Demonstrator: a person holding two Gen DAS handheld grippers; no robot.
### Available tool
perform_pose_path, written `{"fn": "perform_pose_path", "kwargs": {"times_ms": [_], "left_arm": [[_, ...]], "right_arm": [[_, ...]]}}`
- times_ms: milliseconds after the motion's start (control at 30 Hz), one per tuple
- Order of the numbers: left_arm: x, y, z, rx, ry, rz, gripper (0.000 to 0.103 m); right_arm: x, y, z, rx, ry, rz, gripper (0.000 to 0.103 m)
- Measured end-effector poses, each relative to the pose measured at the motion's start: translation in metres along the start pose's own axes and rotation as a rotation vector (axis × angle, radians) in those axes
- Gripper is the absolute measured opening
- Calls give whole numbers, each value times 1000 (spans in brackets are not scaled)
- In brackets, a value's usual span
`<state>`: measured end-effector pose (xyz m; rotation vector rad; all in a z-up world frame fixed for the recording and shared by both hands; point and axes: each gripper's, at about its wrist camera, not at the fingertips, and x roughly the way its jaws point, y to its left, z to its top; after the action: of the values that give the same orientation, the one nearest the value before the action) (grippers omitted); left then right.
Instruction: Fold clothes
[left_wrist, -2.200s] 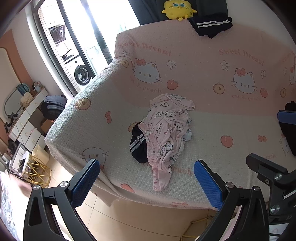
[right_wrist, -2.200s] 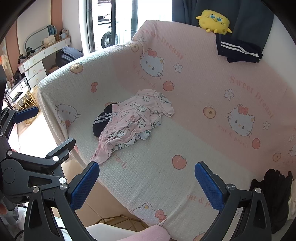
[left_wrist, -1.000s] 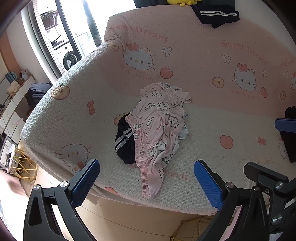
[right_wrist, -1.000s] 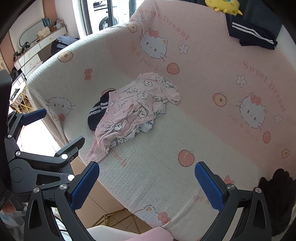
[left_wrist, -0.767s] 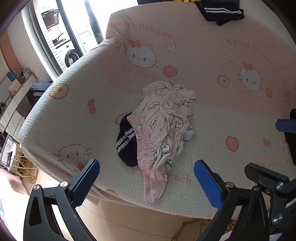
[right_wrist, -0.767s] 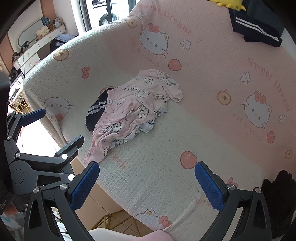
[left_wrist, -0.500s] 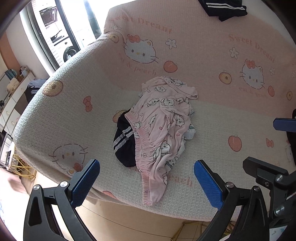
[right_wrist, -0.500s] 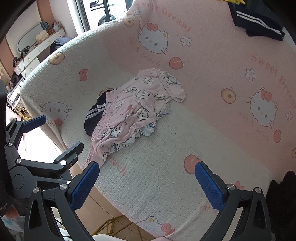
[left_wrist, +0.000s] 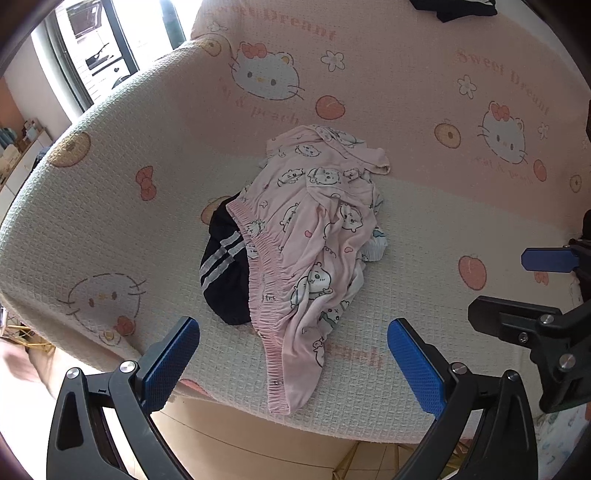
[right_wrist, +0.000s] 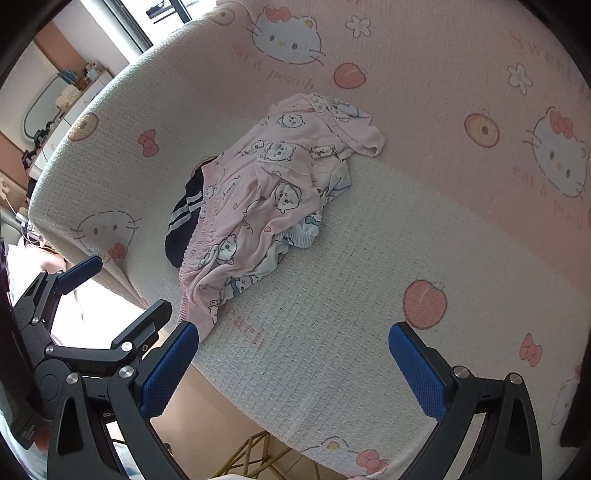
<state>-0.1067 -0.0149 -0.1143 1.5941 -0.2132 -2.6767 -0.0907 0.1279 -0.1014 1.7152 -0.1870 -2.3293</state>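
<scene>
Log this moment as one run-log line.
stage: approach | left gripper: open, empty | right gripper: open, empty | pink pyjama pants: crumpled over dark striped garment | sofa cover

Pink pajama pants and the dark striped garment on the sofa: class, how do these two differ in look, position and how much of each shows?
The pink pajama pants are pale with cartoon bears; the dark striped garment is dark with white stripes. The pants lie on top, mostly visible; the dark garment sits underneath, only its left part showing. The pants' end droops over the sofa cover's front edge; the dark garment stays on the seat. Both are crumpled, unfolded and untouched by either gripper.
</scene>
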Motion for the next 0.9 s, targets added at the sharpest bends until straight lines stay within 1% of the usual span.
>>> {"fn": "perform_pose_path", "kwargs": {"times_ms": [100, 200, 267, 367, 433, 467, 500, 633, 733, 833, 867, 900], "left_arm": [[8, 3, -2, 2, 7, 6, 103], [17, 7, -4, -12, 22, 5, 103], [22, 9, -6, -21, 23, -15, 103], [34, 11, -10, -41, 44, -76, 103], [42, 11, -12, -51, 57, -87, 103], [45, 10, -13, -53, 58, -92, 103], [49, 10, -14, -50, 61, -80, 103], [64, 8, -19, -28, 80, -33, 103], [74, 10, -22, -28, 96, -25, 103], [82, 14, -24, -47, 105, -35, 103], [84, 16, -25, -52, 104, -38, 103], [84, 17, -26, -55, 97, -42, 103]], "right_arm": [[10, -4, 3, 44, 27, 36, 103], [20, -9, 5, 90, 48, 92, 103], [29, -13, 6, 123, 69, 129, 103], [45, -18, 5, 166, 102, 177, 102], [53, -21, 3, 190, 118, 201, 100], [57, -22, 2, 202, 123, 211, 95], [60, -23, 1, 216, 125, 223, 93], [70, -24, 0, 245, 119, 247, 92], [74, -21, 1, 258, 101, 293, 86], [83, -18, 3, 299, 117, 378, 77], [86, -17, 4, 312, 125, 405, 67], [90, -16, 5, 322, 134, 429, 63]]}}
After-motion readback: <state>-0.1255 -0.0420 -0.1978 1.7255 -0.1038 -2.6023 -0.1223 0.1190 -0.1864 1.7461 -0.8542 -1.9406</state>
